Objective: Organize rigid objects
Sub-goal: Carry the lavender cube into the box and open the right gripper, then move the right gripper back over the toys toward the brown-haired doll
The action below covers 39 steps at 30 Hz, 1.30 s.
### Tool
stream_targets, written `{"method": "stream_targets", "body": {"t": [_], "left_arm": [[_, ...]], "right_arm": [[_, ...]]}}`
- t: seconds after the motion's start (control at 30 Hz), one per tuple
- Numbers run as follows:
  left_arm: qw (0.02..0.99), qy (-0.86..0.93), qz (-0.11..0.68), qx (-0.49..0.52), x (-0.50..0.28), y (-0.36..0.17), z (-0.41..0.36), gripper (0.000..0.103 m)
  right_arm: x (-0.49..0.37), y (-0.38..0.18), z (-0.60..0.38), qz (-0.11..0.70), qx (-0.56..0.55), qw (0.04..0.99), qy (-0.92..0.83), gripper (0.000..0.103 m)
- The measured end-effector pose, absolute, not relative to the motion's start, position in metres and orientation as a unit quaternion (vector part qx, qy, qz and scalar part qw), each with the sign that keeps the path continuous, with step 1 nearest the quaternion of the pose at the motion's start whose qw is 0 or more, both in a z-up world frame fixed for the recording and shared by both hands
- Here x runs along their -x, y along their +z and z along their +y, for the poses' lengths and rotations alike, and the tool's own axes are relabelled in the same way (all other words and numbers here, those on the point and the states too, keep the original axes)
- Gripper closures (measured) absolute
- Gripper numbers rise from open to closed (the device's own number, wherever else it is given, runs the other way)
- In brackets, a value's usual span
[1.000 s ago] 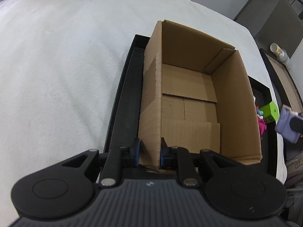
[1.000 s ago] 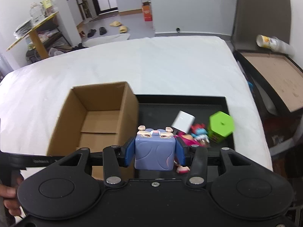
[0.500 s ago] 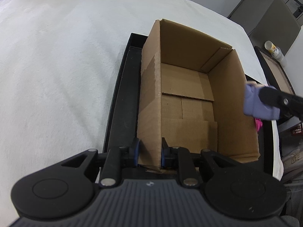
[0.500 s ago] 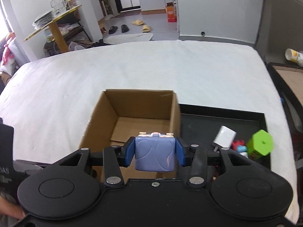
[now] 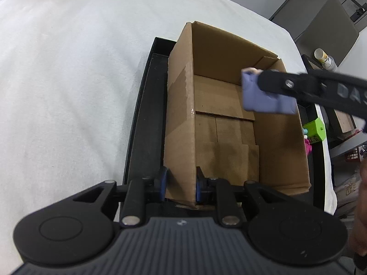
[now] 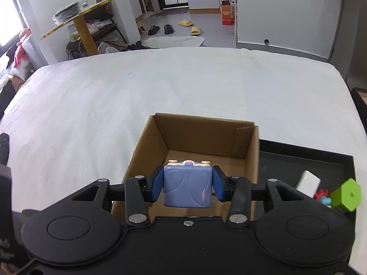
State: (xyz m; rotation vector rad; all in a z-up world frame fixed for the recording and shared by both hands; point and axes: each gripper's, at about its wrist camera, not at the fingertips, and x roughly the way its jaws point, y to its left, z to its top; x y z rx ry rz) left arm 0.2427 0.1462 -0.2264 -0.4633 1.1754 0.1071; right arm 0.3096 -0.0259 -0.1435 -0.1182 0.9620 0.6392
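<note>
An open cardboard box [image 5: 229, 119] stands in a black tray [image 5: 146, 114] on a white cloth surface. My left gripper [image 5: 181, 181] is shut on the box's near-left wall, one blue pad on each side. My right gripper [image 6: 187, 186] is shut on a blue cube toy [image 6: 187, 192] with small cream feet, and it hangs over the box's [image 6: 206, 137] open top. In the left wrist view that cube toy [image 5: 254, 100] and a right finger [image 5: 286, 84] show above the box's far right corner. Nothing lies inside the box.
On the tray [image 6: 321, 160] right of the box lie a white block [image 6: 307, 181], a green hexagonal block [image 6: 346, 194] and small red and blue figures [image 6: 322, 197]. A dark side table with a bottle [image 5: 324, 58] stands beyond the right edge. White cloth spreads left and behind.
My right gripper has carried the blue cube toy leftward from over the tray's toys to above the box opening. My left gripper has stayed clamped on the box wall.
</note>
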Motion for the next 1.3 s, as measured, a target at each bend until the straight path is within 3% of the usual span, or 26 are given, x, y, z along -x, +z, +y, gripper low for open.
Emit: {"method": "stream_targets", "body": {"t": [0.3, 0.63, 1.03, 1.3], "left_arm": [[0.803, 0.049, 0.548, 0.226, -0.243, -0.228, 0.151, 0.081], [0.803, 0.054, 0.545, 0.237, -0.244, -0.228, 0.158, 0.082], [0.821, 0.076, 0.530, 0.198, -0.248, -0.219, 0.145, 0.081], [0.819, 0.095, 0.533, 0.192, -0.250, -0.222, 0.141, 0.081]], "right_arm": [[-0.320, -0.134, -0.010, 0.426, 0.038, 0.849, 0.309, 0.058], [-0.314, -0.139, -0.038, 0.455, 0.038, 0.837, 0.303, 0.056], [-0.302, -0.121, -0.078, 0.469, 0.036, 0.833, 0.289, 0.030], [-0.300, -0.127, -0.118, 0.473, 0.028, 0.842, 0.258, 0.029]]}}
